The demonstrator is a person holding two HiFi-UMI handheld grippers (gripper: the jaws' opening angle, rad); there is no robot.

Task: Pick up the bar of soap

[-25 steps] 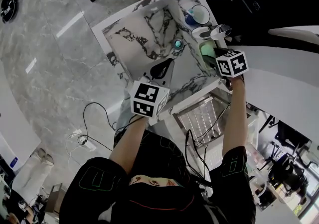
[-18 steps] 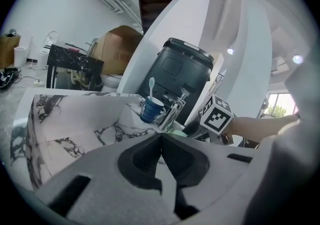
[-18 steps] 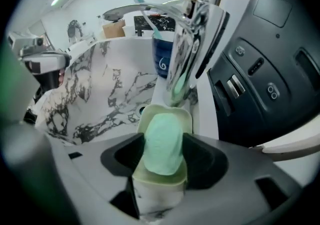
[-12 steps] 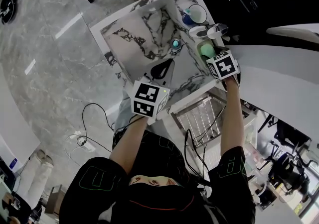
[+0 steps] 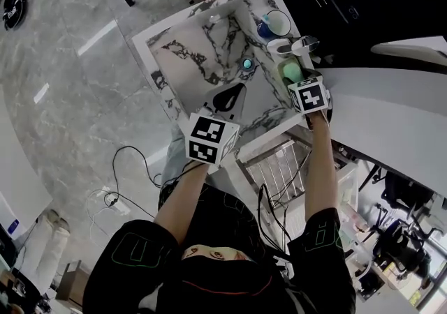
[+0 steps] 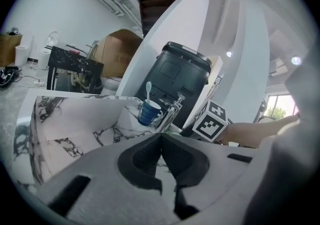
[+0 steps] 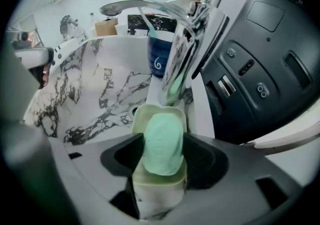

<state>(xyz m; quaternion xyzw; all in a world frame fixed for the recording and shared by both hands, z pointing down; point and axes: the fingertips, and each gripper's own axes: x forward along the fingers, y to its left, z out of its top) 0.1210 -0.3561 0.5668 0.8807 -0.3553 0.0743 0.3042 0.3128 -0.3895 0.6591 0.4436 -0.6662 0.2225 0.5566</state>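
Marble sink (image 5: 202,47) set in a counter, with a drain (image 5: 248,63) at the basin's right side. Soap (image 7: 163,141): one pale green bar lying in a cream dish (image 7: 150,111) on the counter's right rim, just near of the faucet (image 7: 195,34). Blue cup (image 7: 159,59), holding a toothbrush (image 7: 145,16), stands at the far right corner beyond the faucet. Right gripper (image 7: 162,161): lowered over the dish, its fingers (image 7: 125,156) closed in against the two long sides of the soap, which sits in the dish. Left gripper (image 6: 161,156): held above the sink's near edge, well left of the soap, fingers (image 6: 142,159) pressed together with nothing between them. Large black appliance (image 7: 250,69) stands to the right of the counter, behind the faucet.
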